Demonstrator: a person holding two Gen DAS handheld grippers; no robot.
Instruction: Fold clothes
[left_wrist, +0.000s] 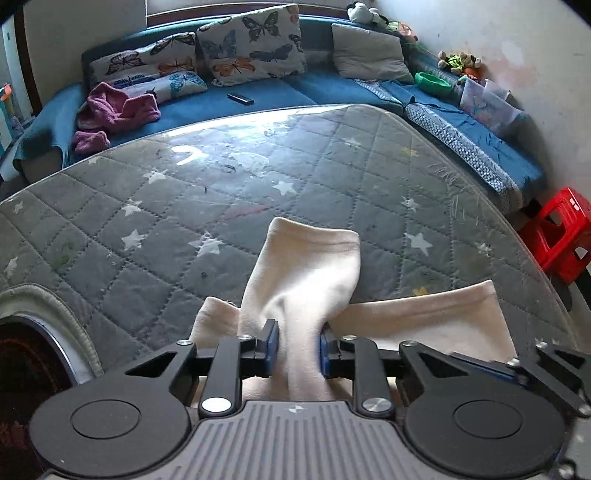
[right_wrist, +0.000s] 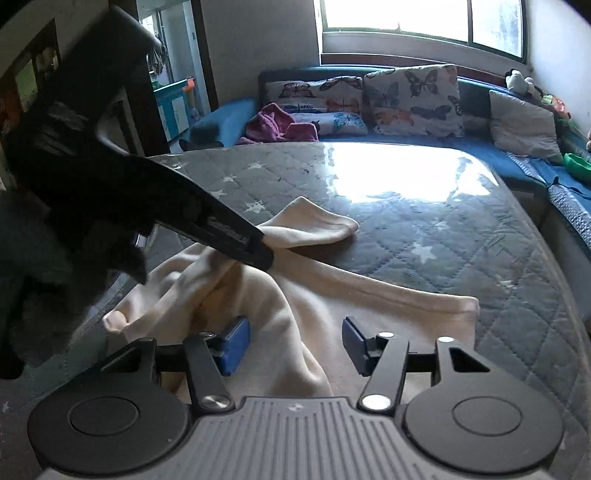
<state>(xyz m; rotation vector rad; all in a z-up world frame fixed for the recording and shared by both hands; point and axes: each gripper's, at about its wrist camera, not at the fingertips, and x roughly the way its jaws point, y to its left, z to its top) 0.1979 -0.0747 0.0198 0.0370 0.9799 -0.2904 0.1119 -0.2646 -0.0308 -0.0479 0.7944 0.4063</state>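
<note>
Two tools | left tool clamps cream garment | right tool agape, empty

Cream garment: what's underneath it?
The cream garment lies on the grey star-quilted mat, under a glossy clear cover. The left gripper pinches a sleeve; the right gripper is open above it. Anything beneath the cloth is hidden.

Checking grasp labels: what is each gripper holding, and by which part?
Left gripper is shut on the cream garment, pinching a sleeve partway along. Right gripper is open over the garment, holding nothing.
</note>
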